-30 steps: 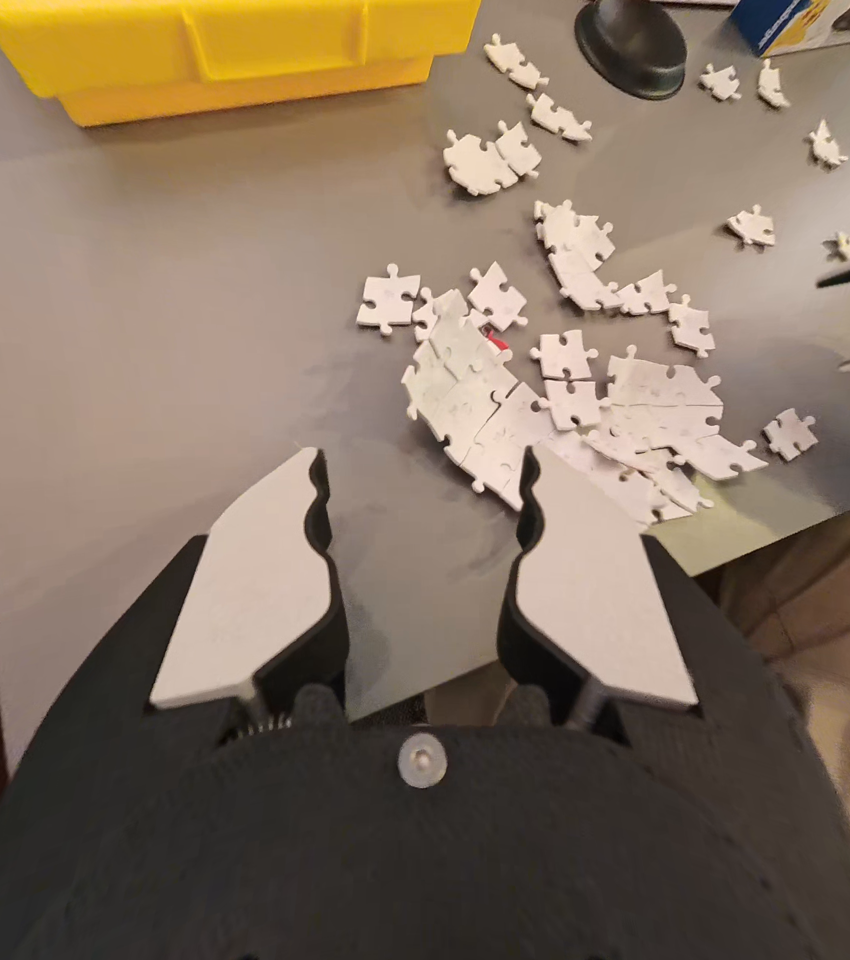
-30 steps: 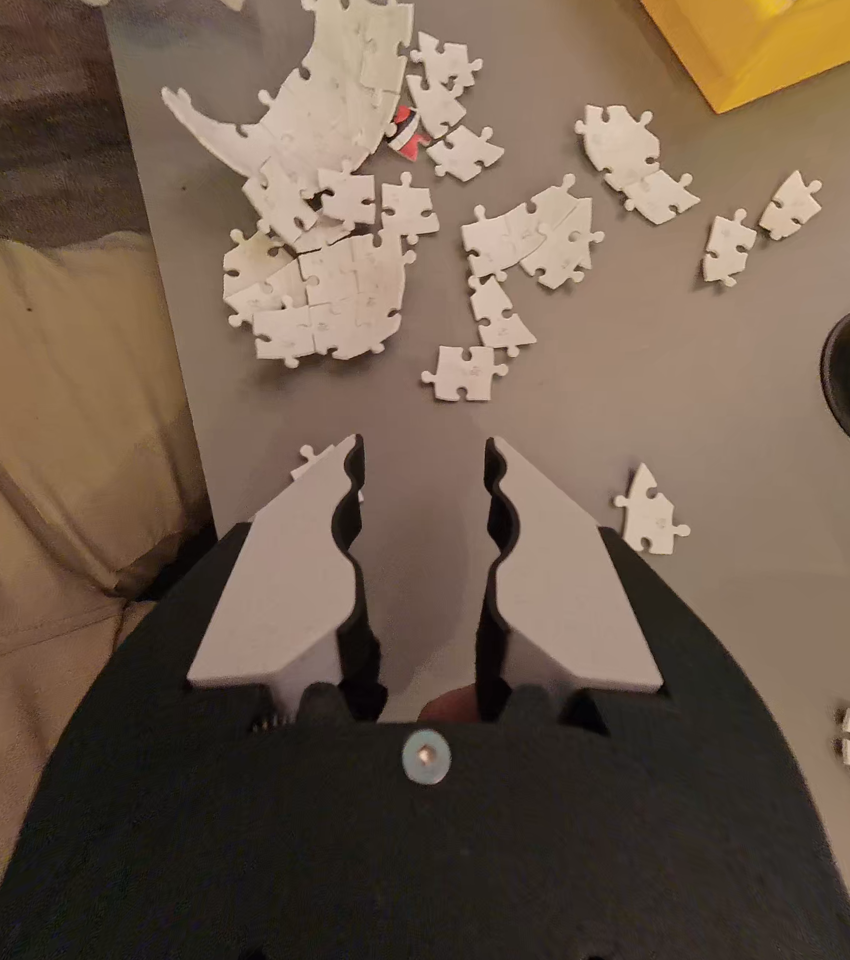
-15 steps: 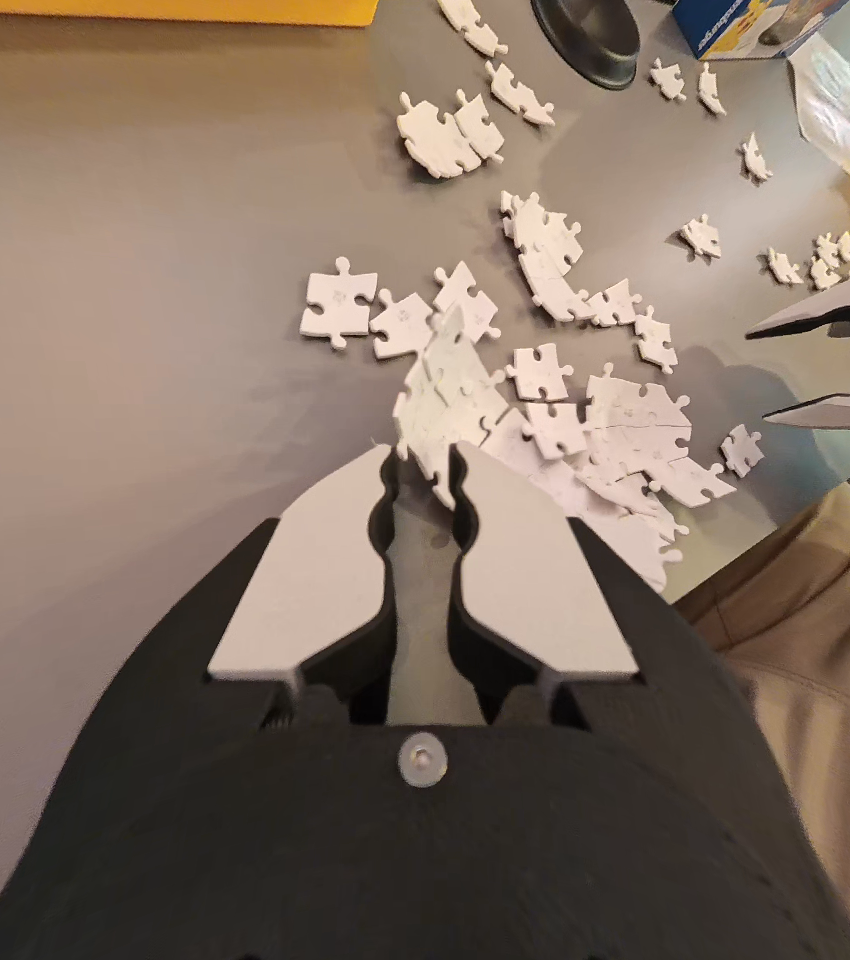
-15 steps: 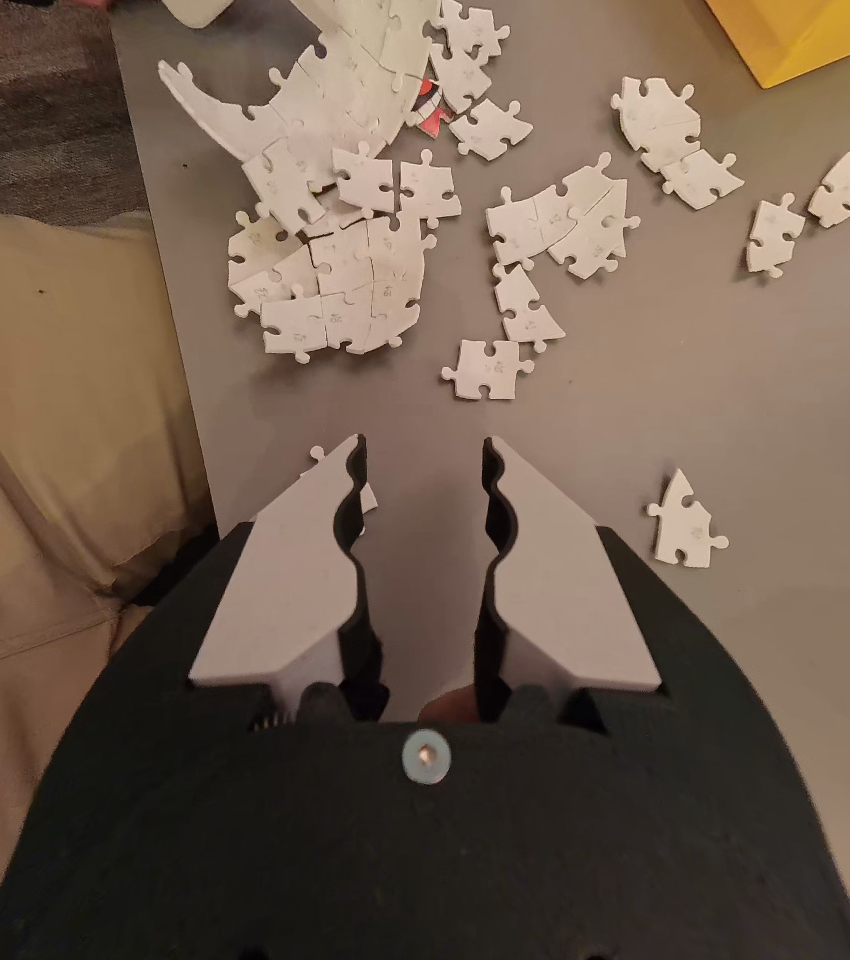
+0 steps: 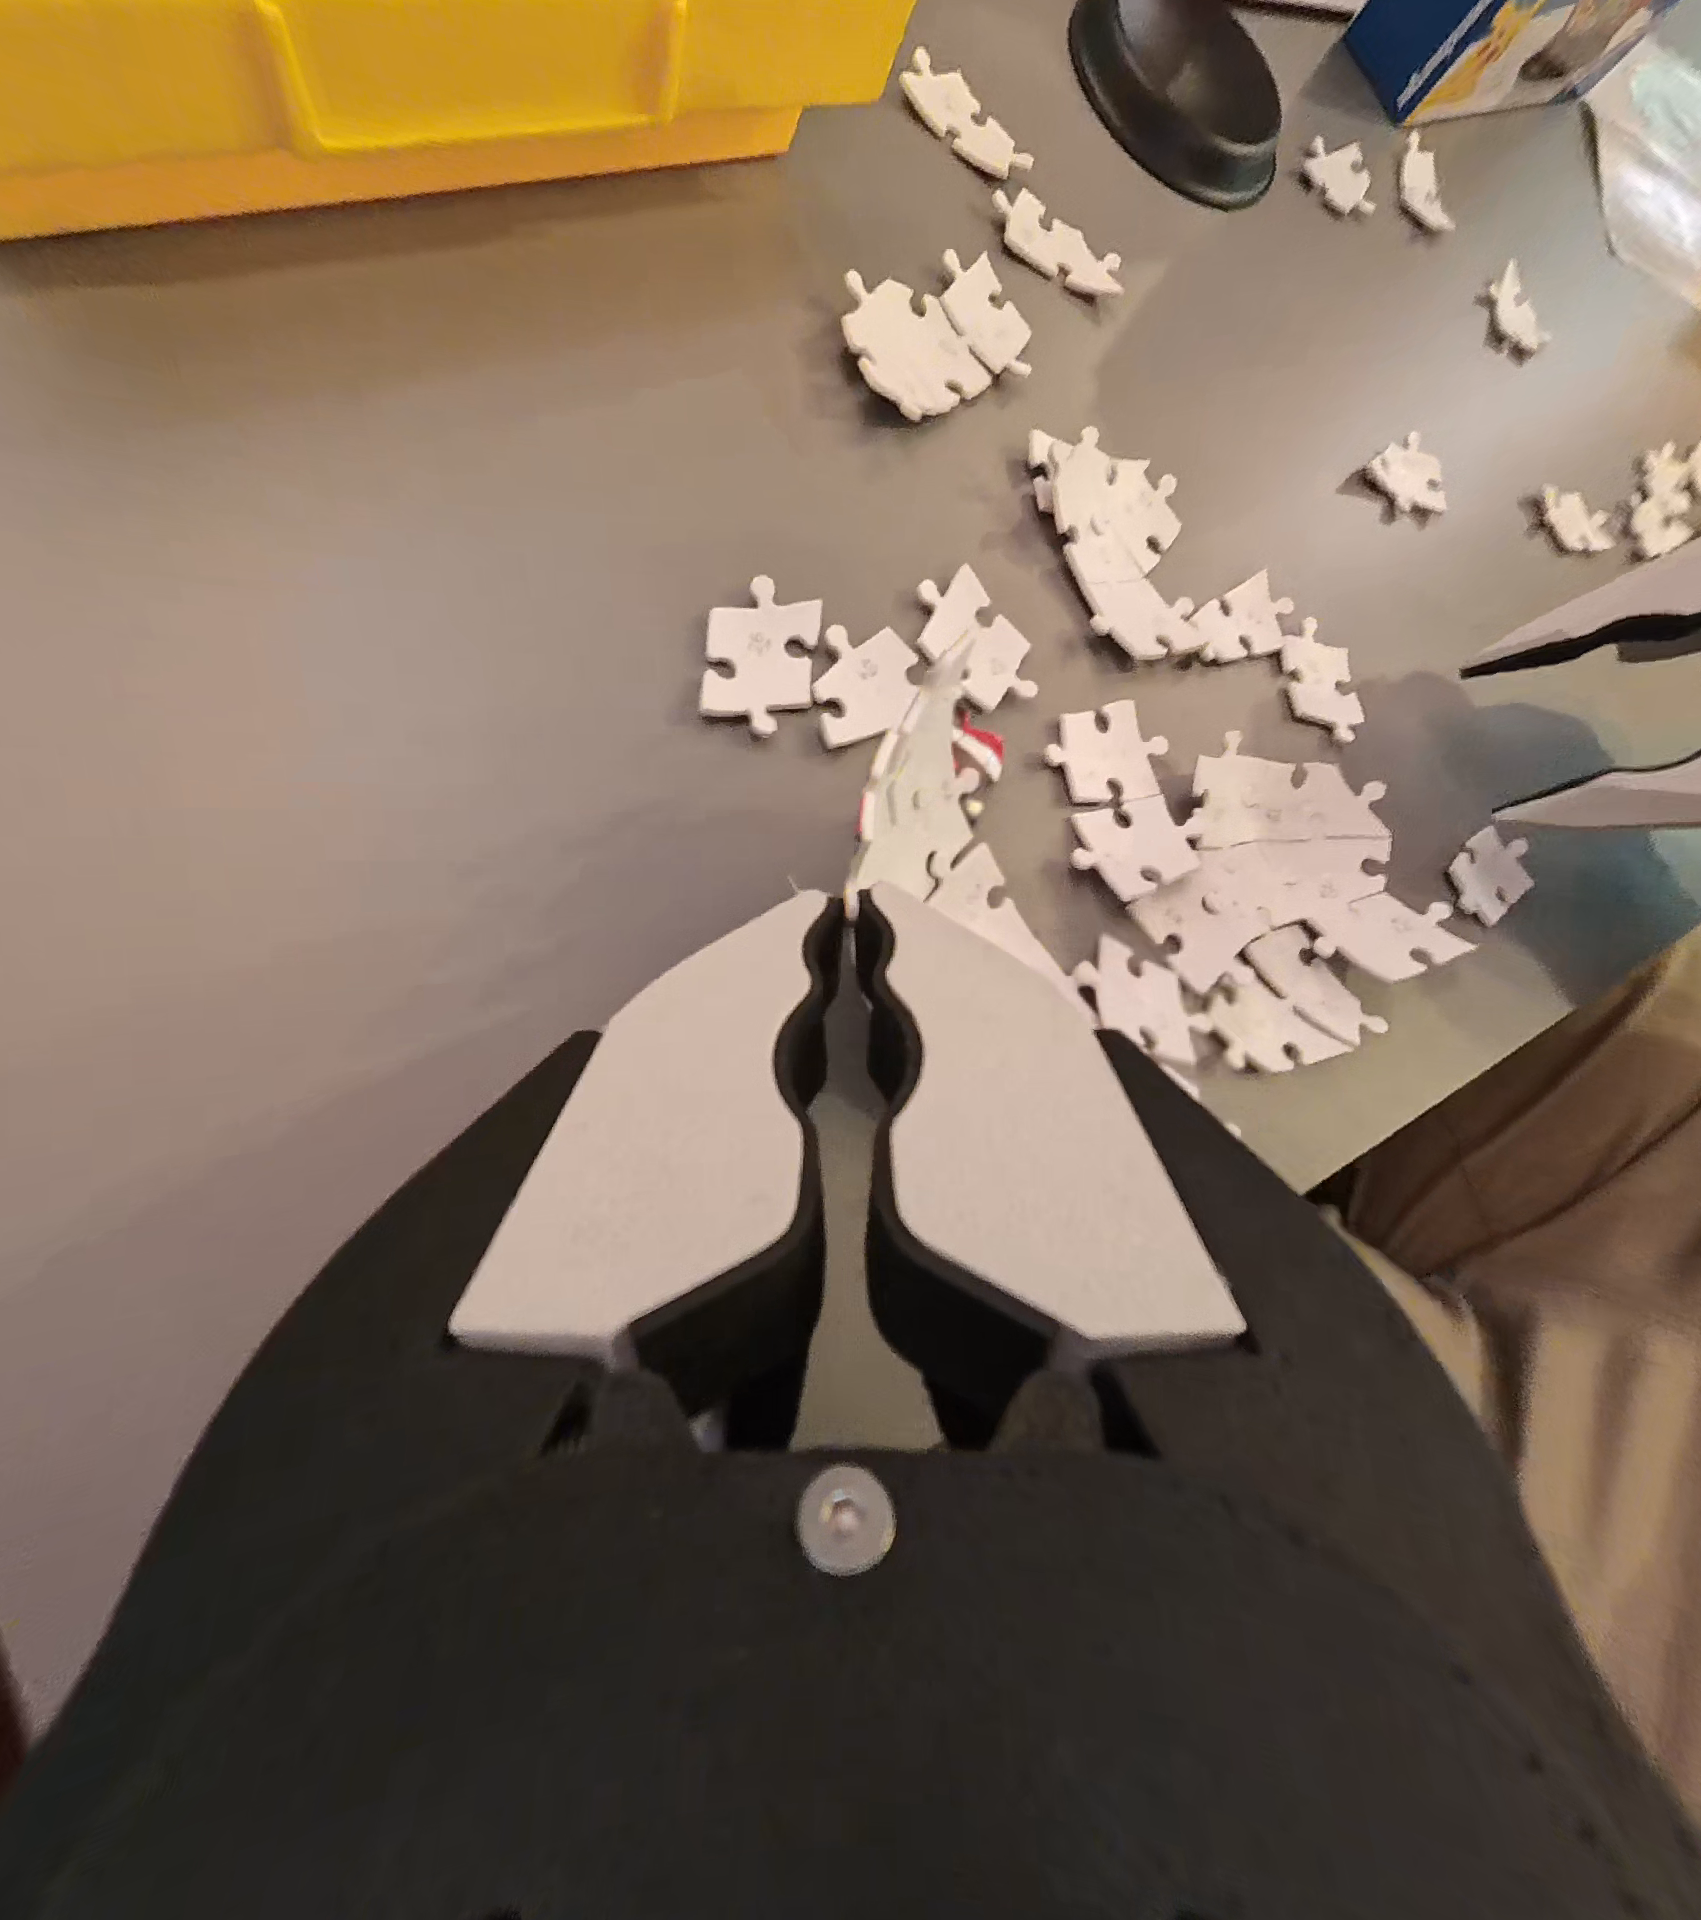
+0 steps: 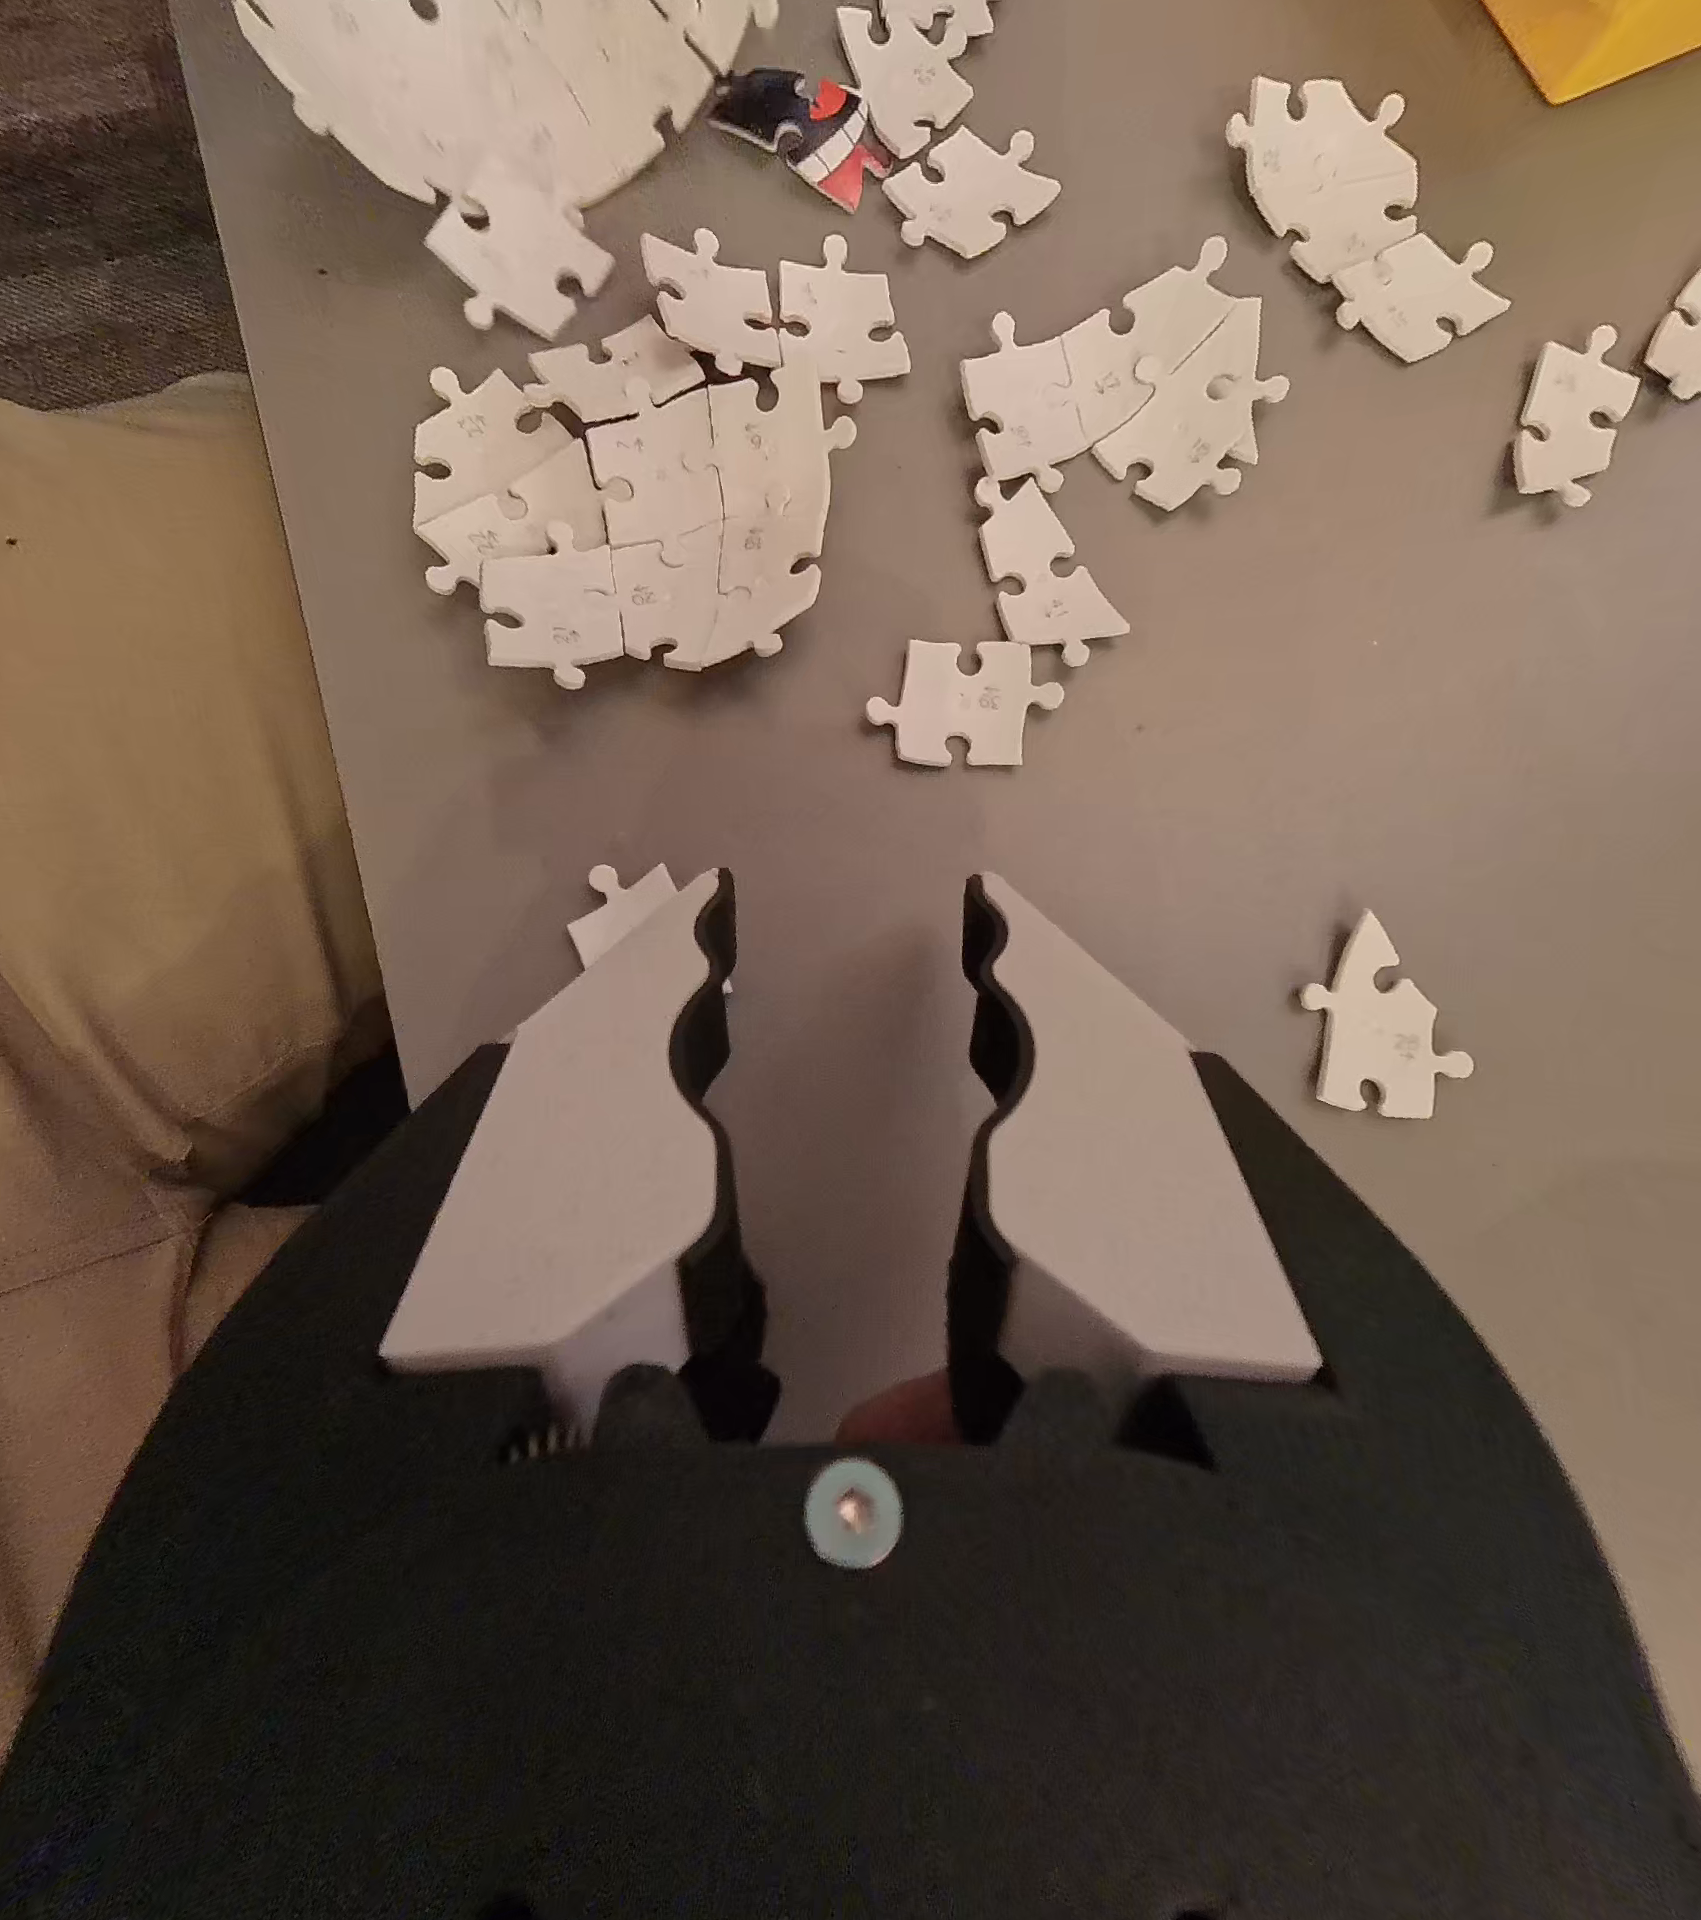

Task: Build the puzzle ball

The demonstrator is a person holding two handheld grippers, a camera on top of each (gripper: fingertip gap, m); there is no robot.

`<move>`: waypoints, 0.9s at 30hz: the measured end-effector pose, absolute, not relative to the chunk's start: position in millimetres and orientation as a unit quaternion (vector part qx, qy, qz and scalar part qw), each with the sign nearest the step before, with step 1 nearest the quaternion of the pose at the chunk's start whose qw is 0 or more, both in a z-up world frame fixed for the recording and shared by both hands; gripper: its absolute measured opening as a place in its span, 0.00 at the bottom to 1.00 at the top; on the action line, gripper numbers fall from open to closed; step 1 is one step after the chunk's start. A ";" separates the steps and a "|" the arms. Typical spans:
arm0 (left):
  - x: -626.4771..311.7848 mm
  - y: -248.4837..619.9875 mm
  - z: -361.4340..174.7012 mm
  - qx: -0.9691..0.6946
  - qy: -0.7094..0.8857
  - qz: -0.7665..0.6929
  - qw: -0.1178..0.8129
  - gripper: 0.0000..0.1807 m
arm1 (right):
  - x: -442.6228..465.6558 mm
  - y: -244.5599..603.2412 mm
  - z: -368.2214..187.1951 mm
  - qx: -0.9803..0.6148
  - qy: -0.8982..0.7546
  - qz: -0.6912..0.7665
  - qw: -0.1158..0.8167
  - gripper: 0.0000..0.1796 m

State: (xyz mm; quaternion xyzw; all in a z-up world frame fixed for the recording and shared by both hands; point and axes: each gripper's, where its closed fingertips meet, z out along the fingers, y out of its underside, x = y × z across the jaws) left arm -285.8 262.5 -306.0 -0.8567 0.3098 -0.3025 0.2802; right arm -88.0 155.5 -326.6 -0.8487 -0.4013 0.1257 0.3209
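White curved puzzle pieces lie scattered on a grey table [image 5: 306,623]. My left gripper [image 5: 851,909] is shut on the edge of a joined curved puzzle section [image 5: 913,800], held up on edge above the table. In the right wrist view that section [image 6: 493,94] shows at the top left, next to a face-up red and dark piece [image 6: 804,125]. My right gripper [image 6: 846,894] is open and empty over bare table; it also shows at the right of the left wrist view [image 5: 1646,717]. A joined cluster [image 6: 659,499] and a single piece [image 6: 965,701] lie ahead of it. One piece [image 6: 628,904] lies partly under its left finger.
A yellow bin [image 5: 358,104] stands at the back left. A black round base [image 5: 1178,94], a blue box [image 5: 1490,52] and a plastic bag [image 5: 1687,239] are at the back right. The table's near edge meets a person's beige trousers [image 6: 98,831]. My right fingertips sit around 25 cm from my left ones.
My left gripper went from open to shut on the curved section and raised it on edge. My right gripper stayed open and moved a little toward the pieces.
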 end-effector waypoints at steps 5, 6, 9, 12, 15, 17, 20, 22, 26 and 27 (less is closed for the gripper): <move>-299.0 267.5 -300.0 -0.858 0.355 -0.255 0.269 0.01 | -90.5 157.6 -332.4 -0.848 -0.407 0.128 0.314 0.24; -301.5 268.1 -299.6 -0.858 0.365 -0.246 0.264 0.01 | -91.3 158.8 -332.4 -0.847 -0.409 0.126 0.315 0.23; -308.7 274.2 -299.0 -0.858 0.397 -0.204 0.255 0.01 | -96.9 163.9 -328.3 -0.839 -0.417 0.127 0.327 0.24; -310.7 274.3 -297.7 -0.852 0.431 -0.181 0.236 0.01 | -106.8 169.1 -321.6 -0.829 -0.424 0.134 0.340 0.24; -314.9 271.6 -301.1 -0.847 0.465 -0.155 0.206 0.01 | -119.6 174.4 -311.9 -0.815 -0.434 0.137 0.359 0.23; -315.9 272.7 -300.9 -0.843 0.479 -0.143 0.200 0.01 | -129.5 177.5 -304.8 -0.805 -0.441 0.142 0.371 0.23; -315.7 273.6 -301.2 -0.840 0.489 -0.143 0.189 0.01 | -151.4 184.4 -286.8 -0.792 -0.437 0.182 0.387 0.23; -315.0 273.8 -302.3 -0.834 0.500 -0.138 0.187 0.01 | -166.4 191.9 -279.9 -0.789 -0.439 0.201 0.382 0.23; -314.4 276.3 -307.4 -0.836 0.496 -0.144 0.188 0.02 | -199.2 214.3 -271.3 -0.779 -0.447 0.226 0.376 0.23; -315.5 277.0 -310.0 -0.838 0.490 -0.146 0.188 0.03 | -206.7 219.3 -268.8 -0.778 -0.446 0.234 0.376 0.23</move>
